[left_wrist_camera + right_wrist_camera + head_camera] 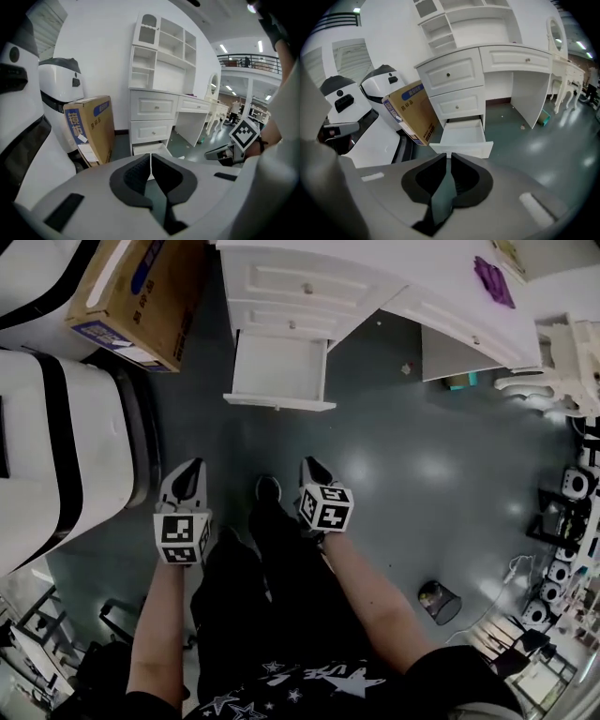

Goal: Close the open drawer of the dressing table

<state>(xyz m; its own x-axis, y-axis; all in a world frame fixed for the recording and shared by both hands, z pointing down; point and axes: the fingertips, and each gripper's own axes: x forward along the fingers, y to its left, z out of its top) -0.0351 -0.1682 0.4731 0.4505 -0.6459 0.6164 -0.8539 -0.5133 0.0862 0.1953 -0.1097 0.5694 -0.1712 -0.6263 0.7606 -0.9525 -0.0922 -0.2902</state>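
Note:
The white dressing table [394,277] stands at the top of the head view, its bottom drawer [279,371] pulled out over the grey floor. The same open drawer [464,137] lies ahead of the jaws in the right gripper view, and the drawer [149,149] shows just past the jaws in the left gripper view. My left gripper [187,472] and right gripper [314,468] hang side by side over the floor, short of the drawer front. Both are shut with nothing between the pads. Neither touches the drawer.
A cardboard box [141,296] leans left of the drawer. Large white and black machines [66,437] stand along the left. My legs and a shoe [268,488] are between the grippers. A small dark bin [439,601] sits lower right; clutter [562,521] lines the right edge.

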